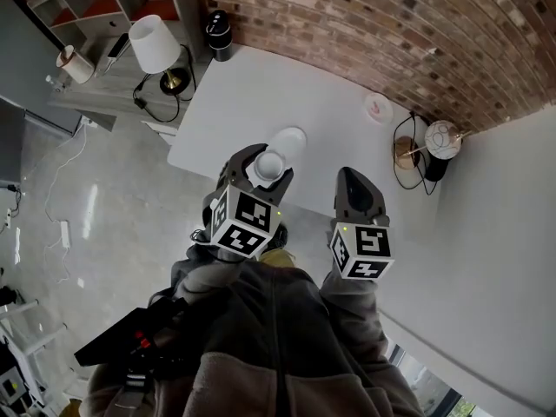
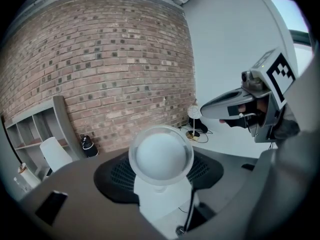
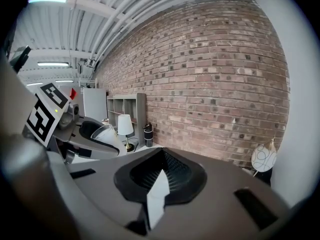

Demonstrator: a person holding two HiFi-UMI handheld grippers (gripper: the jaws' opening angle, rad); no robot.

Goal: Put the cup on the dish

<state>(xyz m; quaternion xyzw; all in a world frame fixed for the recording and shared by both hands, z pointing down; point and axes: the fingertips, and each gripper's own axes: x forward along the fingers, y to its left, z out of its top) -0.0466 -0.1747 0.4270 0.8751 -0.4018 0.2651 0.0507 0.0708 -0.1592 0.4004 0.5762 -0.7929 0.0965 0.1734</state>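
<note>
A small white cup (image 1: 268, 165) is held in my left gripper (image 1: 261, 179), whose jaws are shut on its sides above the table's near edge. The white dish (image 1: 289, 139) lies on the white table (image 1: 261, 85) just beyond the cup. In the left gripper view the cup (image 2: 161, 156) fills the middle, its round rim toward the camera, between the jaws of the left gripper (image 2: 161, 184). My right gripper (image 1: 359, 194) hovers to the right of the cup, jaws together and holding nothing. In the right gripper view the right gripper (image 3: 160, 180) shows only a thin gap.
A small pink round object (image 1: 378, 107) sits at the table's far right. A black cylinder (image 1: 219, 35) stands at the far left corner. A white-shaded lamp (image 1: 155, 46) and shelves (image 1: 104, 7) are left of the table, and a globe lamp (image 1: 441, 140) is right of it. A brick wall (image 1: 391, 24) runs behind.
</note>
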